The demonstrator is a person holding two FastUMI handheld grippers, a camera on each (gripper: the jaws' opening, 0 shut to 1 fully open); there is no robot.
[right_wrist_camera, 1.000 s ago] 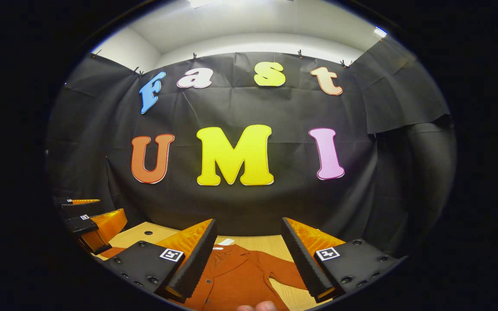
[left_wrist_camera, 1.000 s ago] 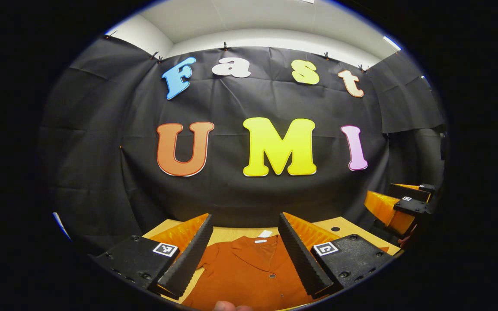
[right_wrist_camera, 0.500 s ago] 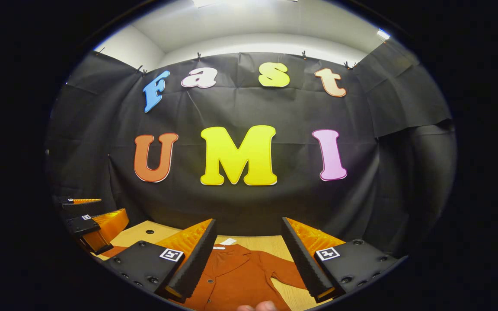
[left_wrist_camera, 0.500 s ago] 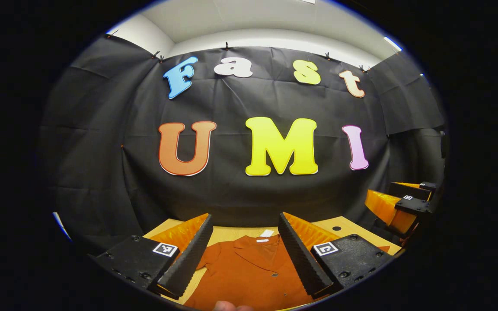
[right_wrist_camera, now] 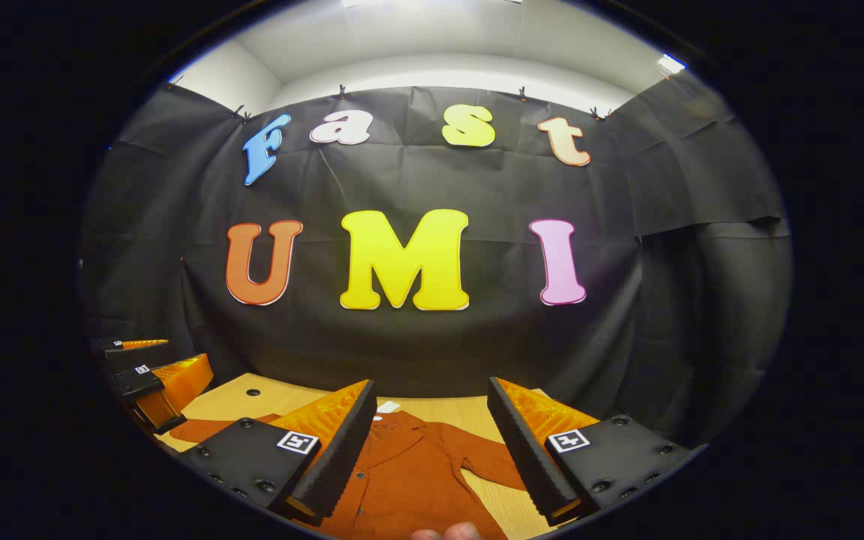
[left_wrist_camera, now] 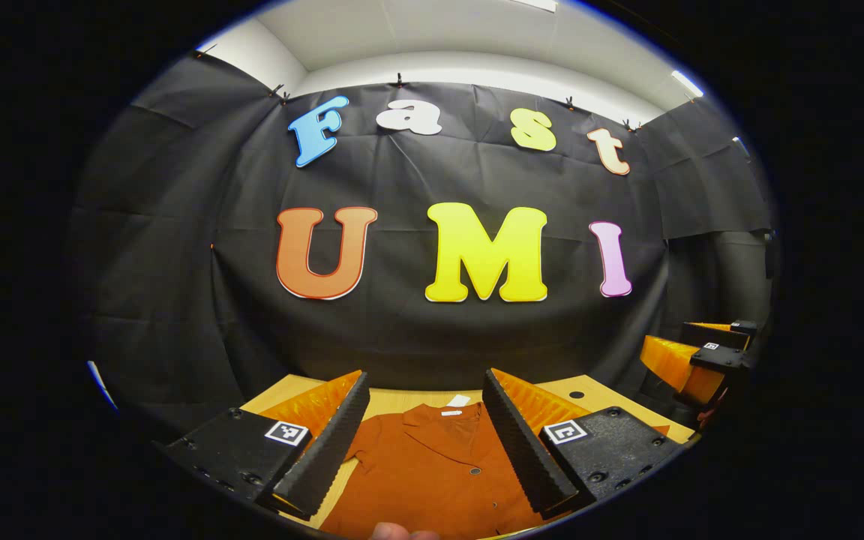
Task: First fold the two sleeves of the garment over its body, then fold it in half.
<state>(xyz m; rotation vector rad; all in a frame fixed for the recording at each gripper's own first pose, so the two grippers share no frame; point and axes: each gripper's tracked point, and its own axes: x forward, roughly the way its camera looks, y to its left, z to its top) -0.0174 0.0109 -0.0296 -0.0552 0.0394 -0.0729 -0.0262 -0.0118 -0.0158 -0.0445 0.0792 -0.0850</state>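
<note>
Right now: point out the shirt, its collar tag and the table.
shirt [left_wrist_camera: 432, 472]: left gripper view, on the front panel below the collar.
collar tag [left_wrist_camera: 460, 400]: left gripper view, on the white tag's middle.
table [right_wrist_camera: 229, 401]: right gripper view, on bare wood near a hole.

We find both views evenly and fairly brightly lit from above: in the right gripper view a ceiling light [right_wrist_camera: 402, 4] glares at the top edge, and a smaller strip light [right_wrist_camera: 670, 64] shines at the upper right. In the left gripper view a strip light [left_wrist_camera: 685, 82] shows at the upper right. We note strong fisheye bending, straight lines curving toward the rims. The cloth wall [left_wrist_camera: 417, 337] reads sharp, its creases clear. Shadows on the table [right_wrist_camera: 282, 394] are soft and faint. We see blur on a fingertip [left_wrist_camera: 394, 532] at the bottom edge.
</note>
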